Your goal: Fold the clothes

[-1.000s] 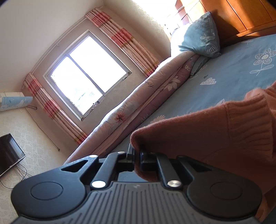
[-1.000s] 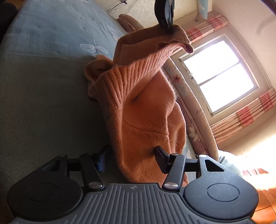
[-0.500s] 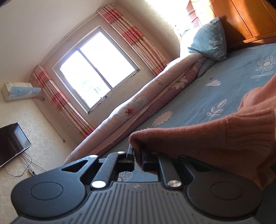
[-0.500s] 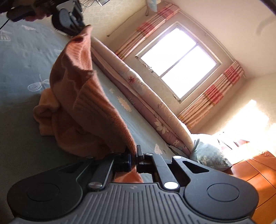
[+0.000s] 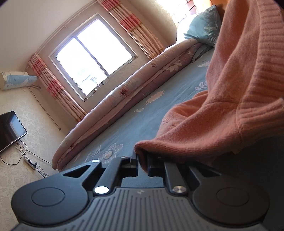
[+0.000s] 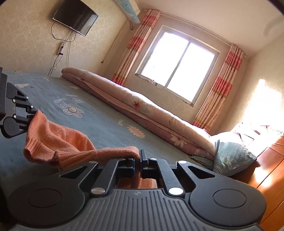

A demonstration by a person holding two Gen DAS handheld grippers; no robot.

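An orange knit sweater (image 5: 221,110) is stretched between my two grippers above the blue flowered bedsheet (image 5: 142,113). My left gripper (image 5: 142,160) is shut on one corner of its edge; the fabric rises from there to the upper right. In the right wrist view the sweater (image 6: 58,142) sags onto the sheet (image 6: 99,120) in the middle. My right gripper (image 6: 138,158) is shut on another part of its edge. At the left of that view the left gripper (image 6: 33,113) pinches the far end of the sweater.
A rolled pink floral quilt (image 6: 142,110) lies along the far side of the bed under the window (image 6: 177,65). A blue pillow (image 6: 232,156) sits by the wooden headboard (image 6: 269,160). A TV (image 6: 75,16) hangs on the wall.
My right gripper closed on the sweater's edge, lifted it and rolled level. My left gripper carried its corner sideways and lower, so the sweater now spans between them.
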